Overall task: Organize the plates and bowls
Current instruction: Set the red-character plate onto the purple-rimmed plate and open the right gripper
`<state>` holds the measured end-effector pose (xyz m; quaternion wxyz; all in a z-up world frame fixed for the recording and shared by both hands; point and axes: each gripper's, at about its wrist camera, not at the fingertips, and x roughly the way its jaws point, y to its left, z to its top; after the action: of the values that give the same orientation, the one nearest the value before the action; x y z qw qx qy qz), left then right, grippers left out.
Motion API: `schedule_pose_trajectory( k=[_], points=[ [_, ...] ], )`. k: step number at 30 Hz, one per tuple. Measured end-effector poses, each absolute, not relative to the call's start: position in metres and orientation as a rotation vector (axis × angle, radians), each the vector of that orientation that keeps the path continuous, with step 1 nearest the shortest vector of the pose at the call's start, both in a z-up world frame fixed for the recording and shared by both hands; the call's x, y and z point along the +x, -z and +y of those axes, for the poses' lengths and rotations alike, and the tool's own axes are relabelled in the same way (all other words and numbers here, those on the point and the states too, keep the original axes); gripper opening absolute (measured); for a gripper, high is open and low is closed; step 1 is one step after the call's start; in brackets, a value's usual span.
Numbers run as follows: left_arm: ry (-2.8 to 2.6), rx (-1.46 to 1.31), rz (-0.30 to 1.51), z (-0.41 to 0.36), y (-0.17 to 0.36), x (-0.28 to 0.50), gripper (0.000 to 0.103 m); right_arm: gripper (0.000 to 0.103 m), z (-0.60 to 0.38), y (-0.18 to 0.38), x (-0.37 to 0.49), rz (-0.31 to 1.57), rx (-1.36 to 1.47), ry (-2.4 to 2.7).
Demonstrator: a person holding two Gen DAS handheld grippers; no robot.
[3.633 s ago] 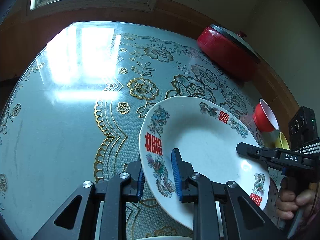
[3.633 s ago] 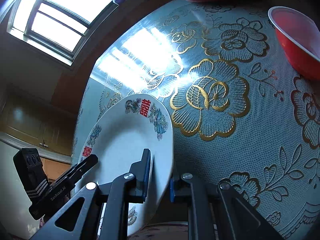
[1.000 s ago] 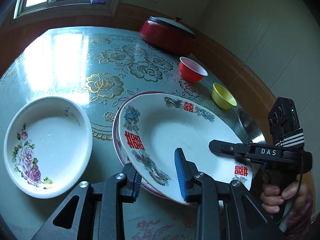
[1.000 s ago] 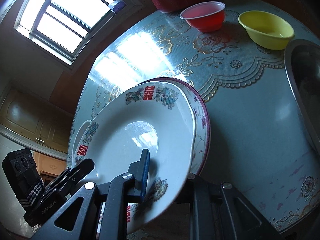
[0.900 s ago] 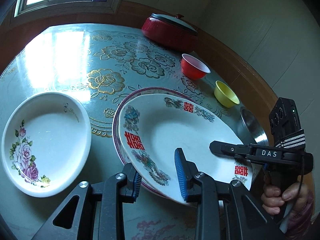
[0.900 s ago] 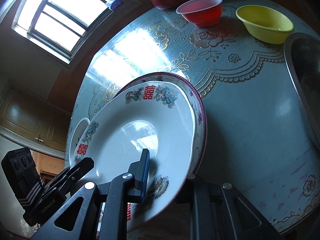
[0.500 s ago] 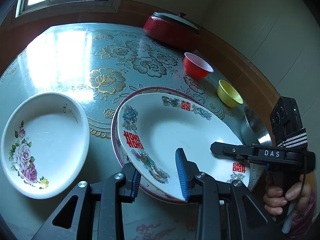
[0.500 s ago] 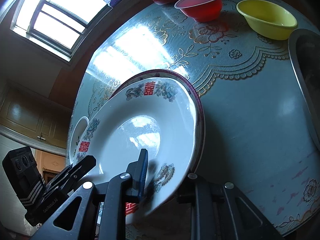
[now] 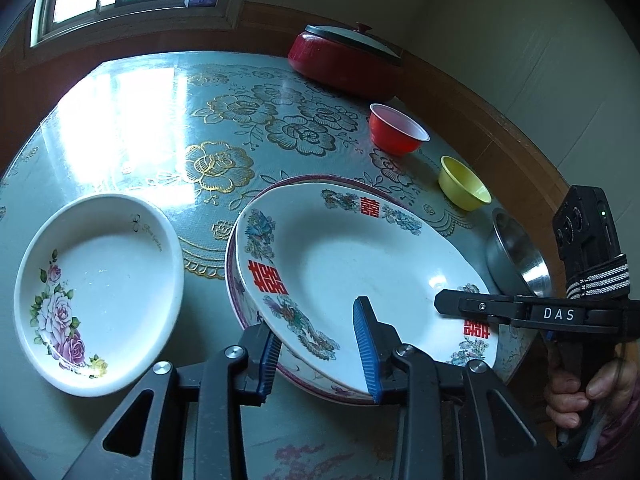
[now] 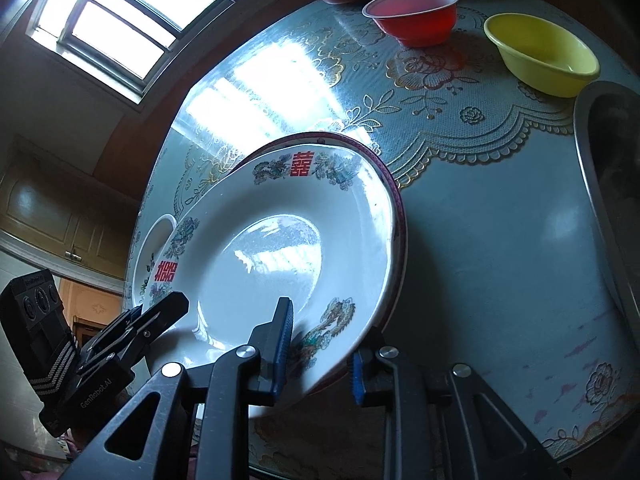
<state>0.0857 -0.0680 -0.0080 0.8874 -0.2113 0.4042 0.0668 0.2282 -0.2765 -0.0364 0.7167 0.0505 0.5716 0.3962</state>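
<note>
- Left wrist view: releasing the dragon plate (image 9: 352, 264) onto the purple-rimmed plate (image 9: 240, 300) beneath, on the table (image 9: 132, 140). Left gripper (image 9: 318, 354) opening, pads (image 9: 364, 344) straddling the near rim, apparently off it. Right gripper (image 9: 448, 306) reaching over the far rim. Shown only here: rose plate (image 9: 100, 292) whole, just beside the stack; person's hand (image 9: 580, 392).
- Right wrist view: right gripper (image 10: 318, 360) opening too, rim between loose pads. Next move, by judgement: backing both straight off without dragging the plate. Clearer here: red bowl (image 10: 412, 16), yellow bowl (image 10: 540, 60), steel bowl (image 10: 600, 200), unstacked.
</note>
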Motion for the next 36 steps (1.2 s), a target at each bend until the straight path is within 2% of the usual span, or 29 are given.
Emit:
schedule_pose_trajectory(
  k=[30, 36],
  points=[
    [-0.312, -0.379, 0.843, -0.076, 0.011, 0.076, 0.036, 0.031, -0.286, 0.024, 0.211, 1.279, -0.069, -0.974],
    [-0.298, -0.316, 0.756, -0.089, -0.004, 0.069, 0.036, 0.031, -0.288, 0.014, 0.208, 1.257, -0.040, -1.043]
  ],
)
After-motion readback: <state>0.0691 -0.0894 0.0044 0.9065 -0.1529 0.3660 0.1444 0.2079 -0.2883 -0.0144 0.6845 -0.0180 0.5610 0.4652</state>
